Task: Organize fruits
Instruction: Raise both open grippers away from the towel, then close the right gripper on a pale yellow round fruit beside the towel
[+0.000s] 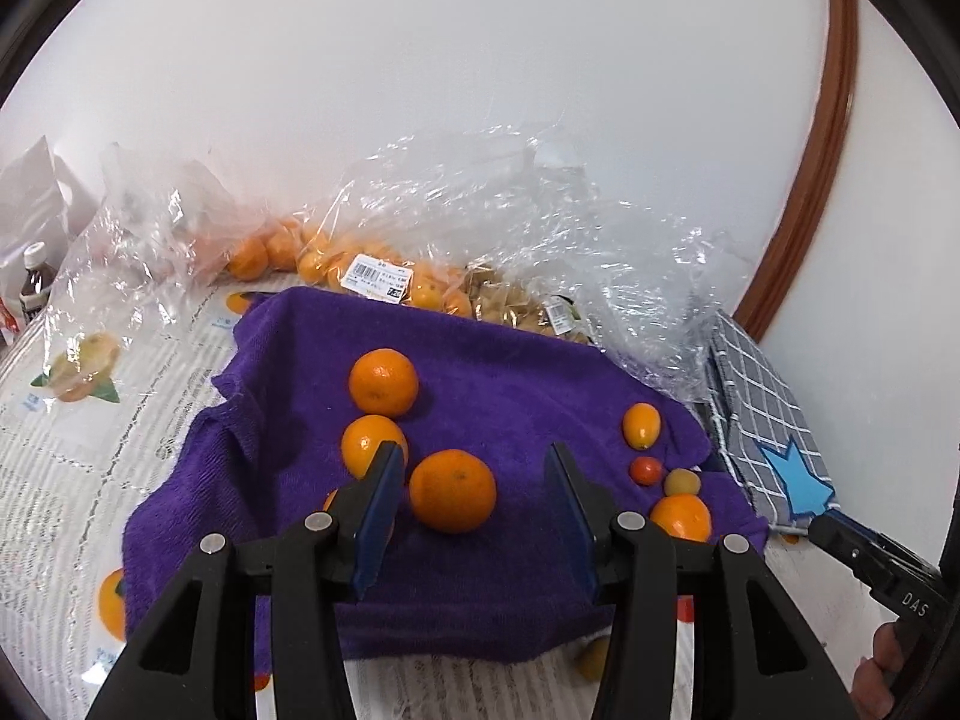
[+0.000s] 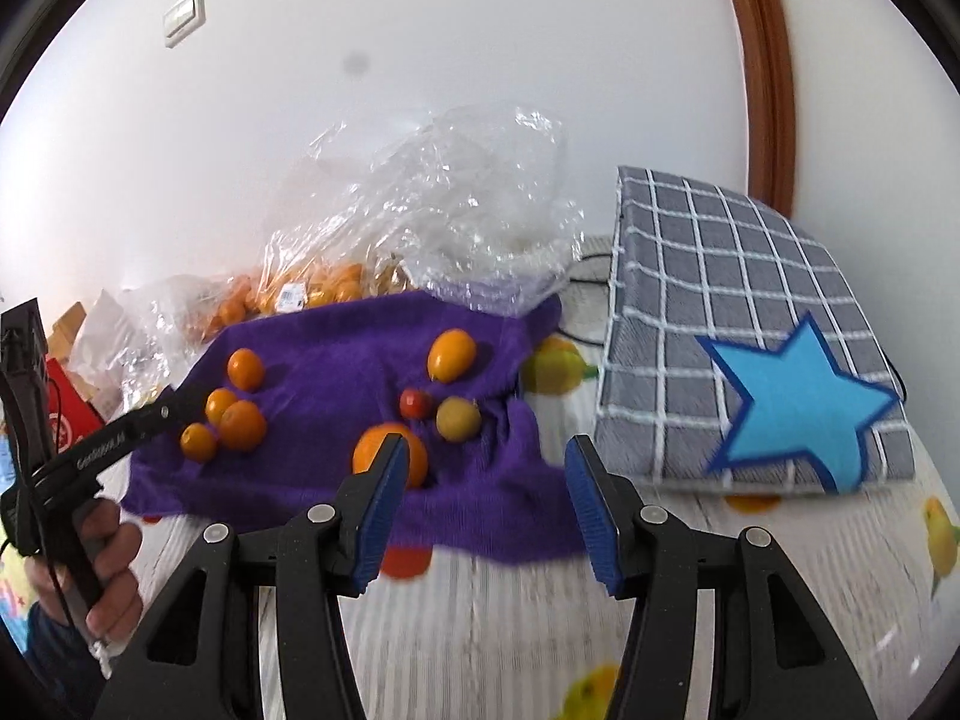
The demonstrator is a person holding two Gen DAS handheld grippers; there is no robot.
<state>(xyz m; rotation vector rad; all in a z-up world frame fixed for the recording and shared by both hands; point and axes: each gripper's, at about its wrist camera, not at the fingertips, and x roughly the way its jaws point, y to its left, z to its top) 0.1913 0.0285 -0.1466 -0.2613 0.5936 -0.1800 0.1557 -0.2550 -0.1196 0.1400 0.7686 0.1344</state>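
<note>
- Left gripper (image 1: 474, 516): jaws spread wide, grasping nothing, hovering low over the near part of the purple towel (image 1: 510, 372); blue pads (image 1: 384, 516) on the inner faces
- Large orange (image 1: 453, 498): on the towel between the spread left jaws, nearer the left finger, not clamped
- Two more oranges (image 1: 383, 382), (image 1: 372, 444): in a line running far from the left finger; the nearer one partly hidden behind its tip
- Right cluster on the towel: oval kumquat (image 1: 641, 425) farthest, small red fruit (image 1: 645, 470) just nearer, pale yellow fruit (image 1: 682, 482) beside it, orange (image 1: 681, 517) nearest, at the towel's right edge
- Right gripper (image 2: 483, 492): jaws released and wide apart, holding nothing, poised above the near right corner of the towel; left fingertip overlapping the near orange (image 2: 390, 456) in view, contact not discernible
- Clear plastic bags (image 1: 540, 228): crumpled at the far edge of the towel, holding many small oranges (image 1: 312, 258) with a barcode label (image 1: 375, 279)
- Grey checked fabric box (image 2: 750, 324) with a blue star: right of the towel, apart from the fruit
- Fruit-print table cover (image 1: 90, 420): under the towel
- Dark bottle (image 1: 33, 285): far left
- Hand (image 2: 102, 576): gripping the left gripper's handle, at the left of the right wrist view
</note>
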